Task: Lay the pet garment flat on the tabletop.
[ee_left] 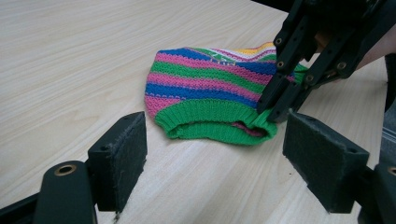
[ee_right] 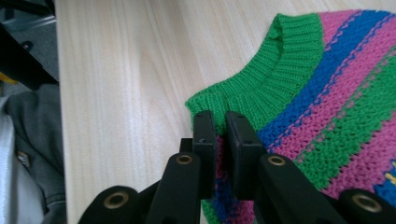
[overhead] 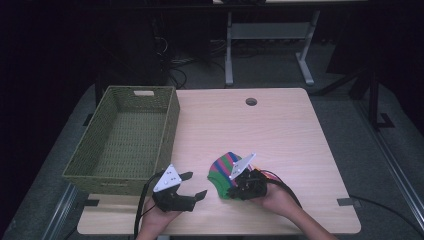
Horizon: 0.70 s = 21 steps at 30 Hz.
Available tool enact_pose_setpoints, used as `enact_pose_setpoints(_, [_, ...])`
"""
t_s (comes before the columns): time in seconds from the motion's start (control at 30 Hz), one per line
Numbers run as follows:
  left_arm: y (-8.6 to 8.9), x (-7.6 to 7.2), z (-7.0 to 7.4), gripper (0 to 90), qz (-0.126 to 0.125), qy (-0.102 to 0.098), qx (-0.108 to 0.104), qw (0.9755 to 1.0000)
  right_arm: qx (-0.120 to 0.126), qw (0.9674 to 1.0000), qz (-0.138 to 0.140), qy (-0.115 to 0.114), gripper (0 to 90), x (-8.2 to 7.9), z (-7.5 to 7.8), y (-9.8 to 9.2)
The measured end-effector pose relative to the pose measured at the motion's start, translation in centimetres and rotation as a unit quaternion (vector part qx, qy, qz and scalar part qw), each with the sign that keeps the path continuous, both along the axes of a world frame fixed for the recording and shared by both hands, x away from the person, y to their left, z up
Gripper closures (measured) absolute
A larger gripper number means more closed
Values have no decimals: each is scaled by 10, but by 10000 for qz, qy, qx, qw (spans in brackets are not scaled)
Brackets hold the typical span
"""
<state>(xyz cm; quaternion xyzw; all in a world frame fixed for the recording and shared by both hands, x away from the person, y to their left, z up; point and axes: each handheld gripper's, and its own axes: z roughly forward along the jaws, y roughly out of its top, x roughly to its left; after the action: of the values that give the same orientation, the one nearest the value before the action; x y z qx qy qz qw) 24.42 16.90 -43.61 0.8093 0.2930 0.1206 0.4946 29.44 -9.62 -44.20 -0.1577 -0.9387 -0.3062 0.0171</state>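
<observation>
Left gripper (overhead: 191, 184): at the near edge of the table, left of centre, held from below in the person's left hand (overhead: 159, 219). Its jaws stand wide apart with nothing between them. In the left gripper view its two black pads (ee_left: 122, 156) frame the bare wood just short of the knitted piece.

Right gripper (overhead: 231, 189): near edge, right of the left one, held in the right hand (overhead: 277, 199). Its jaws are pinched tight on the green ribbed edge of the knitted piece; in the right gripper view (ee_right: 222, 122) the rib bunches up between the two pads, and only a thin gap shows between them.

Knitted piece (overhead: 223, 168): a striped knit in green, pink and blue, with a little yellow at its far right side, lying flat on the table in the near half, right of centre. Its green ribbed opening (ee_left: 212, 122) faces the left gripper, close to it but not touching. The right gripper rests on its near right part.

Table (overhead: 280, 125): light wood, with a round hole (overhead: 251, 101) near the far edge.

Basket (overhead: 172, 124): green woven, rectangular, on the left side of the table, running from near to far. It stands apart from the knitted piece, with its near right corner just beyond the left gripper.
</observation>
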Motion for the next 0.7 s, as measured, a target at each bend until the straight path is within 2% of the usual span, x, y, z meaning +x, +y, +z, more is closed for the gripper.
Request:
enact_pose_setpoints(0.3, [1,0,1,214,16,-3,-51,10000,54,10000,-26,-66,837,0,13,-8])
enact_pose_setpoints(0.57, [2,0,1,214,19,-4,-86,10000,241,9997,-40,-50,839,1,23,-14])
enact_pose_setpoints(0.7, [2,0,1,214,22,21,-110,9999,365,9993,-44,-65,839,3,32,-18])
